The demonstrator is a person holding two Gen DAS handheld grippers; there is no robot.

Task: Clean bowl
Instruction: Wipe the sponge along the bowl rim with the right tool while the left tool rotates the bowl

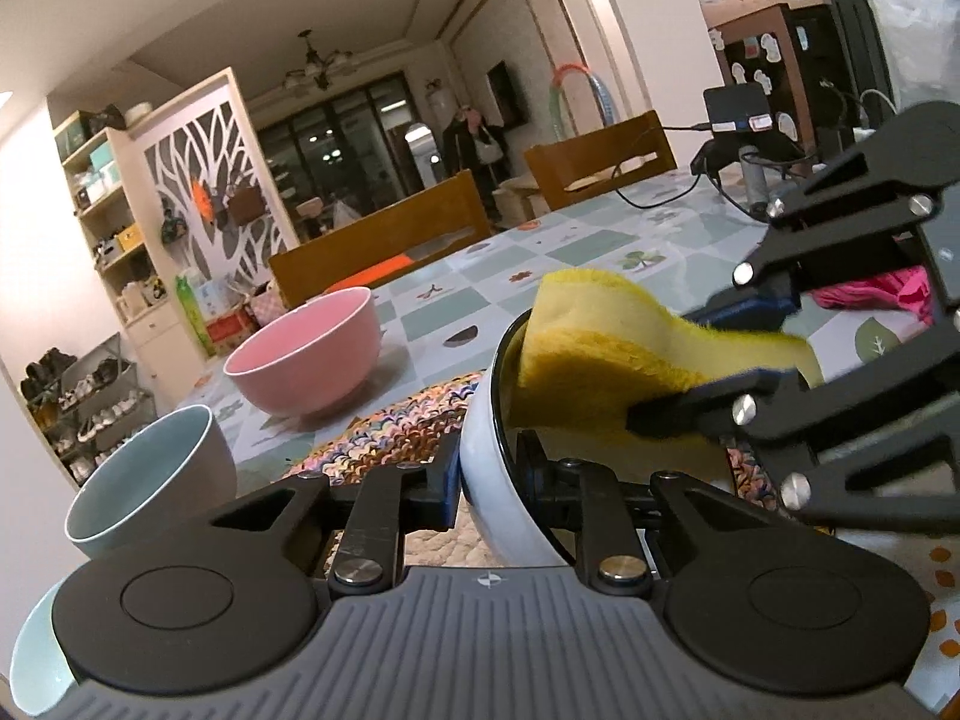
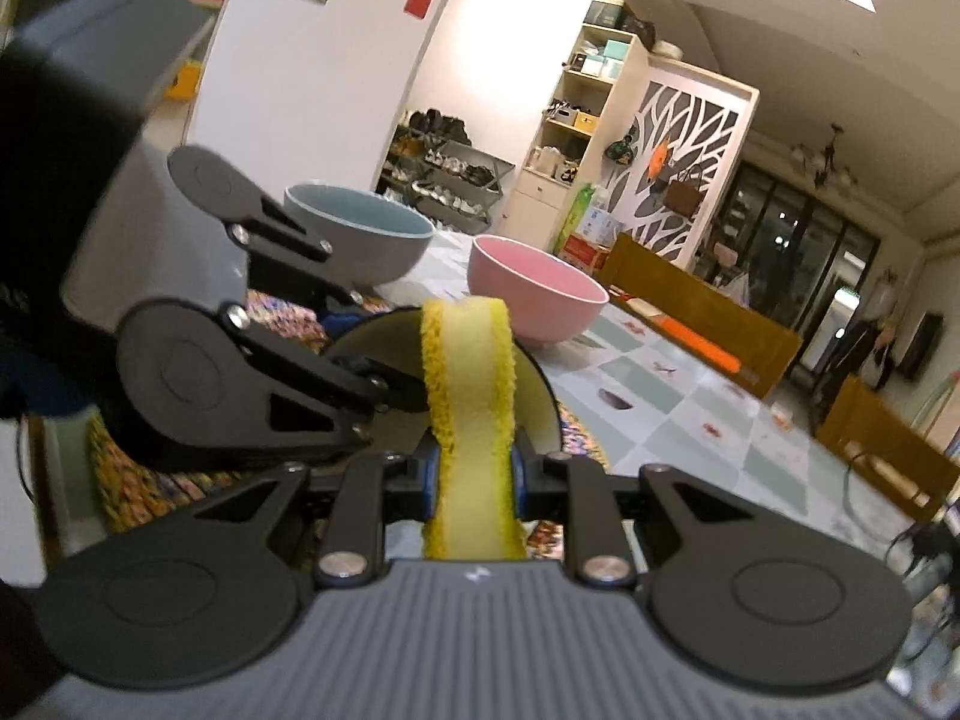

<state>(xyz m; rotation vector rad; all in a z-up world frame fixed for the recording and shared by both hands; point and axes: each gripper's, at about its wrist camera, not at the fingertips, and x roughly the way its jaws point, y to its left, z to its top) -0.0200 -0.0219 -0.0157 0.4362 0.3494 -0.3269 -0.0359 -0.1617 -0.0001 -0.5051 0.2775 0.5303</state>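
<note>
My left gripper (image 1: 489,489) is shut on the rim of a white bowl (image 1: 489,468) with a dark rim, held tilted on edge above a multicoloured woven mat (image 1: 390,432). My right gripper (image 2: 474,480) is shut on a yellow sponge (image 2: 471,384). In the left wrist view the right gripper (image 1: 672,366) comes in from the right and presses the sponge (image 1: 606,348) into the bowl's opening. In the right wrist view the bowl (image 2: 534,402) stands behind the sponge, with the left gripper (image 2: 384,360) on its left rim.
A pink bowl (image 1: 306,360) and a grey-blue bowl (image 1: 150,480) stand on the checked tablecloth (image 1: 570,252) to the left; both show in the right wrist view (image 2: 534,294), (image 2: 360,240). Wooden chairs (image 1: 384,246) line the far edge. A pink cloth (image 1: 882,294) lies at right.
</note>
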